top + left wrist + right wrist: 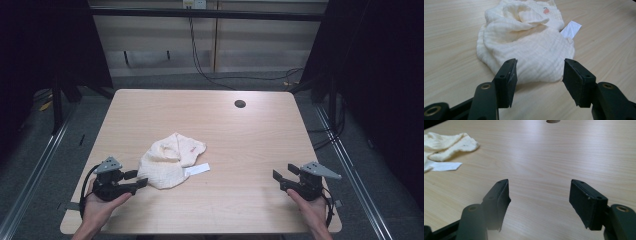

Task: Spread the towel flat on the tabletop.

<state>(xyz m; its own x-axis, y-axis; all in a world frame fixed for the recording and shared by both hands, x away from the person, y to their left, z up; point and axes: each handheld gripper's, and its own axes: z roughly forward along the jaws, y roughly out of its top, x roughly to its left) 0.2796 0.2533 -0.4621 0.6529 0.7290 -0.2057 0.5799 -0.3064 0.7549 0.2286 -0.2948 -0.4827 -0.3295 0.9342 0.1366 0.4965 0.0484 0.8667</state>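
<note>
We see a cream cloth (pixel 170 161) lying crumpled left of centre on the tabletop (pixel 250 150), untouched, so all handling seems ahead of us. Our left gripper (pixel 141 179) sits just beside its near edge, jaws spread; our right gripper (pixel 278 176), jaws spread too, rests well apart over bare wood with open room around.

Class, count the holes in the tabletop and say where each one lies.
1. The round hole lies near the far edge of the table, right of centre, well beyond the crumpled cream cloth. Another could lie hidden under the cloth.
</note>
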